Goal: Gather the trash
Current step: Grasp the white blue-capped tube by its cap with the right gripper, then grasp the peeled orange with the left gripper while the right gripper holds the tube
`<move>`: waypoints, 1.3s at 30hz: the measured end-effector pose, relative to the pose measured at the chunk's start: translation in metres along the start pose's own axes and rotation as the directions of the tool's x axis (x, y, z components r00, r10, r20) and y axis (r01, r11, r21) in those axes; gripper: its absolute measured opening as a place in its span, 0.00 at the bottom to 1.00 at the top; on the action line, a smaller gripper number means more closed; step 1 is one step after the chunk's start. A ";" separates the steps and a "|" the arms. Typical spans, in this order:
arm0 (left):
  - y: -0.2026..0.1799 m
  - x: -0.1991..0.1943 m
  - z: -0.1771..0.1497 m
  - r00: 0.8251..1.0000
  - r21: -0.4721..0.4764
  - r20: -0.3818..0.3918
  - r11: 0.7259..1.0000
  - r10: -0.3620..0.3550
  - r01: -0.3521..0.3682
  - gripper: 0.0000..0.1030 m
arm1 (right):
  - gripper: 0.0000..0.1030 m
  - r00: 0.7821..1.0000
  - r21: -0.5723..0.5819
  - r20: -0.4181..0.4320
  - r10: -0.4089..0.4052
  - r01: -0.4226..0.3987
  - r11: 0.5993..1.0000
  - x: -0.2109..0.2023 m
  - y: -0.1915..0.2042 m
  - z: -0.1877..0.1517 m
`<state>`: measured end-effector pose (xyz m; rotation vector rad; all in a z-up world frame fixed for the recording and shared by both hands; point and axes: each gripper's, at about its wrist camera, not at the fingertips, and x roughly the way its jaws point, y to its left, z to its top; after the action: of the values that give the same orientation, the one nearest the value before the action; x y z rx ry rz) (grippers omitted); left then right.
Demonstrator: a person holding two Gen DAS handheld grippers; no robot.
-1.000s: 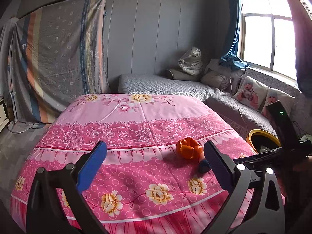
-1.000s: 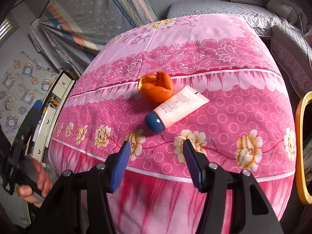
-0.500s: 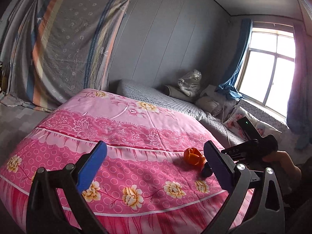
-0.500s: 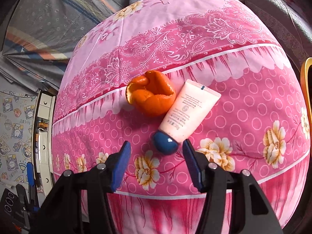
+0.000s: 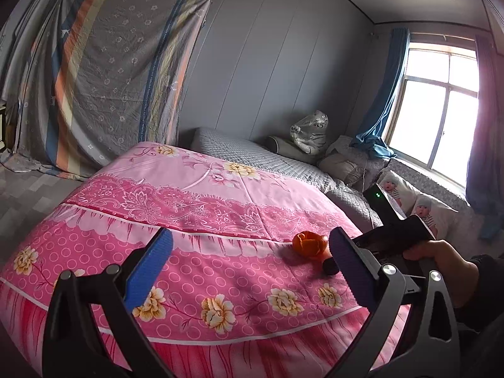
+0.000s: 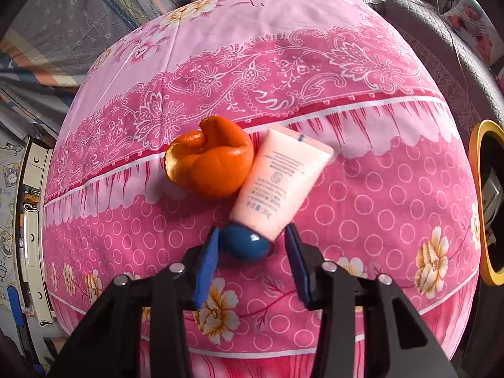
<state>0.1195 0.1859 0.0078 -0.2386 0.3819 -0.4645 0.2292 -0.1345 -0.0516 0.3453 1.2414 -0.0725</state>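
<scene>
Right gripper (image 6: 250, 253) is pointing steeply down at the pink floral bedspread (image 6: 362, 72), and its jaws have just been closing around the dark blue cap (image 6: 245, 244) of a pale pink tube (image 6: 282, 182). Its left blue pad is touching the cap, while the right pad is standing just beside the tube's shoulder with a sliver of gap showing, so the grip is not yet clenched. That tube is lying flat on the bedspread, cap toward the camera, its body slanting up and to the right. An orange peel (image 6: 211, 163), curled into a cup, is sitting just left of the tube and touching its side. At the right edge a yellow-rimmed bin (image 6: 478, 195) is showing beside the bed.

Left gripper (image 5: 252, 258) is hovering near level over the bed's near edge with its blue pads spread wide and nothing between them. In its view the person's right hand (image 5: 441, 258) is holding the other tool over the peel (image 5: 308, 244).
</scene>
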 end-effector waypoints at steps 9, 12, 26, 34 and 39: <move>-0.032 0.035 -0.002 0.990 0.083 -0.135 0.996 0.031 -0.020 0.92 | 0.30 0.970 -0.030 0.063 0.234 -0.232 0.972 -0.060 -0.040 -0.012; -0.051 0.063 -0.008 0.975 0.126 -0.223 0.992 0.024 0.004 0.92 | 0.30 0.947 -0.015 0.094 0.307 -0.307 0.952 -0.077 -0.067 -0.025; -0.133 0.200 -0.034 0.859 0.334 -0.504 0.937 0.088 0.100 0.92 | 0.30 0.844 -0.018 0.225 0.488 -0.497 0.868 -0.111 -0.157 -0.045; -0.145 0.252 -0.040 0.807 0.374 -0.569 0.924 0.158 0.083 0.92 | 0.30 0.797 0.005 0.256 0.548 -0.568 0.823 -0.116 -0.191 -0.048; -0.132 0.272 -0.043 0.767 0.288 -0.629 0.954 0.126 0.079 0.58 | 0.30 0.784 0.012 0.268 0.560 -0.584 0.811 -0.119 -0.201 -0.051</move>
<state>0.2750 -0.0647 -0.0724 0.2416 0.9836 -0.5671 0.0955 -0.3256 0.0020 0.7652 0.8355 0.3457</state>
